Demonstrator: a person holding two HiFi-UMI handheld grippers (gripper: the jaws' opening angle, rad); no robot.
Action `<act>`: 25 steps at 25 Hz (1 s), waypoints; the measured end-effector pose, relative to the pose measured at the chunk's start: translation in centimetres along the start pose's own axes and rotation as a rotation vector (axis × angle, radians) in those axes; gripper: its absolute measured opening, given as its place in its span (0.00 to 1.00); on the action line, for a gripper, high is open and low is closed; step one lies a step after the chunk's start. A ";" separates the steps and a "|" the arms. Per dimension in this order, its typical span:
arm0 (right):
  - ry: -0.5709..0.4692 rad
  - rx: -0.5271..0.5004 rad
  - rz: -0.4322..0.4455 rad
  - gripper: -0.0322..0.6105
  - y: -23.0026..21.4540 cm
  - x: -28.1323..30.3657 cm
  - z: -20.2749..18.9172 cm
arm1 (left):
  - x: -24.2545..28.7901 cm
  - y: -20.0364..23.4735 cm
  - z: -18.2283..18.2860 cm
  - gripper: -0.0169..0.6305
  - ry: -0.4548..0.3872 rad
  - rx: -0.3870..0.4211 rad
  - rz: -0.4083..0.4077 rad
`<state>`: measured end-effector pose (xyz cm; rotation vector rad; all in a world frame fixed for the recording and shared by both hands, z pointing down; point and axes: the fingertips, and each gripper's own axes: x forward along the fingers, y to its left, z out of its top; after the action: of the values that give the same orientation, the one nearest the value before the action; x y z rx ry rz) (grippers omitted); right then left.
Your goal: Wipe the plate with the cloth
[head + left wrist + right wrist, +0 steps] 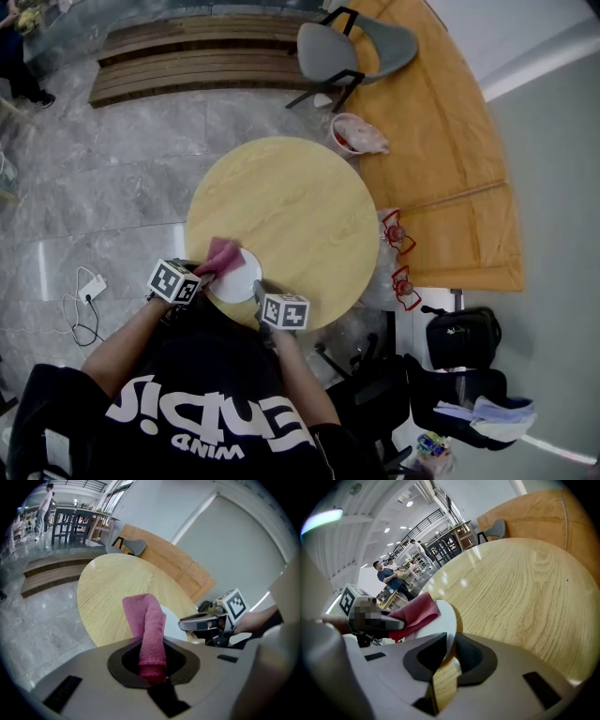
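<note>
Pale wood round table (281, 187) in the head view, with one white plate (239, 281) at its six o'clock edge, nearest the person. One pink cloth (221, 255) lies over the plate's ten o'clock rim, carried there by the left gripper (200, 273). The right gripper (261, 292) meets the plate at four o'clock, probably to steady it for wiping.

Left gripper view: the jaws are clamped tight on the folded cloth, whose free end reaches forward over the plate.

Right gripper view: the jaws are closed to a narrow slot, pinching the plate's rim. The cloth sits at ten o'clock.

Count: two grippers, one plate, one cloth, one table.
</note>
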<state>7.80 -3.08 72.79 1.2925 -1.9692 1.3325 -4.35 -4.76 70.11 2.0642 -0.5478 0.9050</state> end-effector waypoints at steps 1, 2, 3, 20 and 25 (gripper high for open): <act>0.000 -0.002 0.001 0.17 0.0 0.0 0.0 | -0.1 0.1 0.1 0.10 -0.003 0.003 0.006; 0.000 -0.004 0.002 0.17 0.0 0.0 0.0 | -0.2 0.3 0.2 0.10 -0.005 0.003 0.011; 0.001 -0.006 0.002 0.17 0.0 0.0 0.0 | -0.3 0.4 0.3 0.10 -0.008 0.002 0.016; -0.035 -0.054 0.053 0.17 2.3 -5.2 5.8 | -6.9 -1.7 8.2 0.10 -0.206 0.089 -0.013; -0.242 -0.194 0.099 0.17 7.4 -9.1 11.2 | -10.4 -4.9 13.0 0.10 -0.372 0.180 -0.007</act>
<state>7.22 -8.04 57.32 1.3288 -2.2894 1.0351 -2.62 -11.66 54.28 2.4160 -0.6730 0.5830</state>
